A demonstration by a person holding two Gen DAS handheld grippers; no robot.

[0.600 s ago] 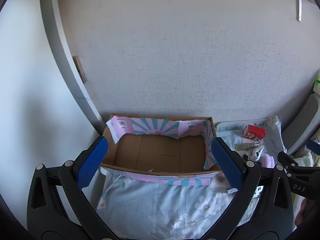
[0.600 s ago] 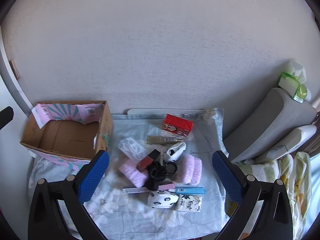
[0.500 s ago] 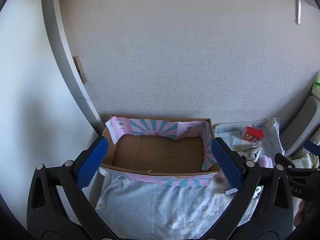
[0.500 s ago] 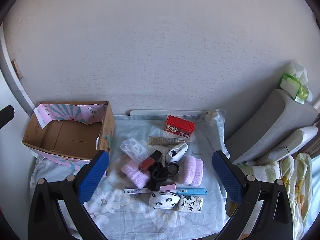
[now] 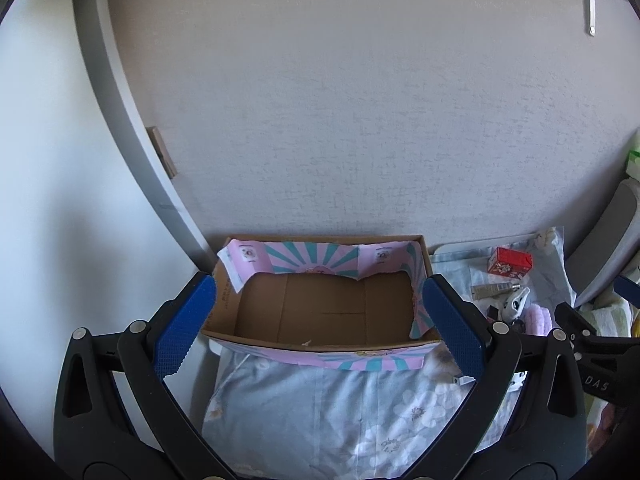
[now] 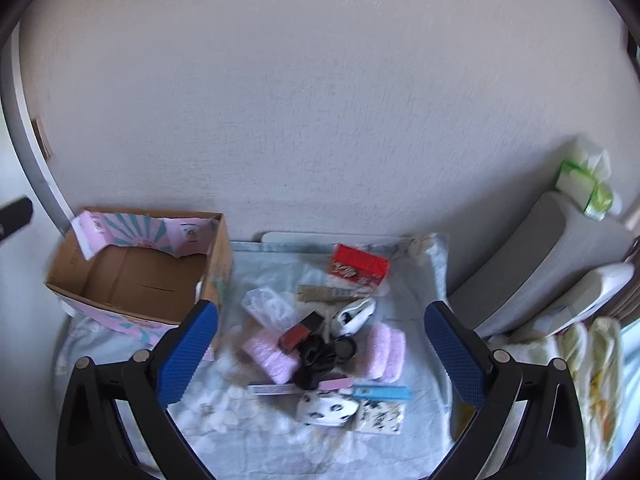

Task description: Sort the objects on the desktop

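1. The cardboard box (image 6: 132, 280), lined with pink and teal striped paper, is seen standing empty at the left end of the table (image 6: 248, 440), which is draped in a pale floral cloth; no sorted item is visible inside it in either wrist view.

2. Everything to be sorted is judged to be still outside the box, gathered in a loose cluster to its right: a red carton (image 6: 359, 267) farthest back, a clear plastic wrapper (image 6: 269, 307) nearest the box wall, two pink fluffy pieces (image 6: 383, 354), a black tangle (image 6: 318, 360) at the middle, and a blue flat packet (image 6: 382, 393) with a patterned pouch (image 6: 326, 408) at the near edge.

3. The left gripper (image 5: 320, 328) is held above the near side of the box, its fingers spread wide and nothing between them.

4. The right gripper (image 6: 320, 354) is poised over the cluster to the right of the box, fingers likewise released and empty.

5. The task is judged to be at its very start: no item has been picked, and the whole cluster remains to be moved.
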